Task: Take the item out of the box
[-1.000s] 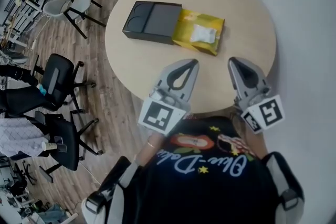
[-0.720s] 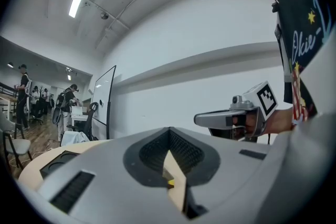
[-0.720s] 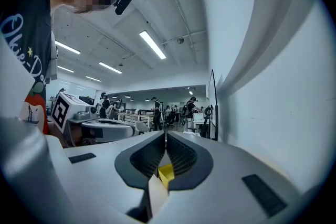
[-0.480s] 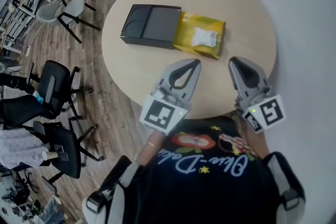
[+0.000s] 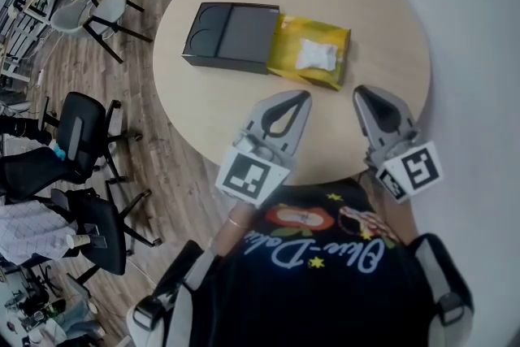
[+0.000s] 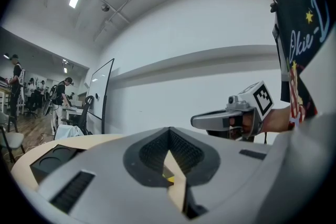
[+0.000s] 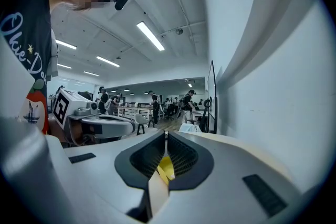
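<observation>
The small white packet [image 5: 315, 55] lies in the yellow tray [image 5: 290, 32] sticking out rightward from the black box [image 5: 227, 36], upper centre; the left gripper [image 5: 297, 98] and right gripper [image 5: 362, 95], jaws together and empty, sit just below; the left looks nearer.

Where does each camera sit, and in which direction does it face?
Head view: on the person's head, steeply down at the round beige table, black box with yellow tray; left gripper, right gripper, black shirt show.
Left gripper view: on the left gripper, along its shut jaws, toward a white wall; right gripper shows.
Right gripper view: on the right gripper, along its shut jaws, toward the office; left gripper shows.
Shared: each gripper view shows the other gripper.
</observation>
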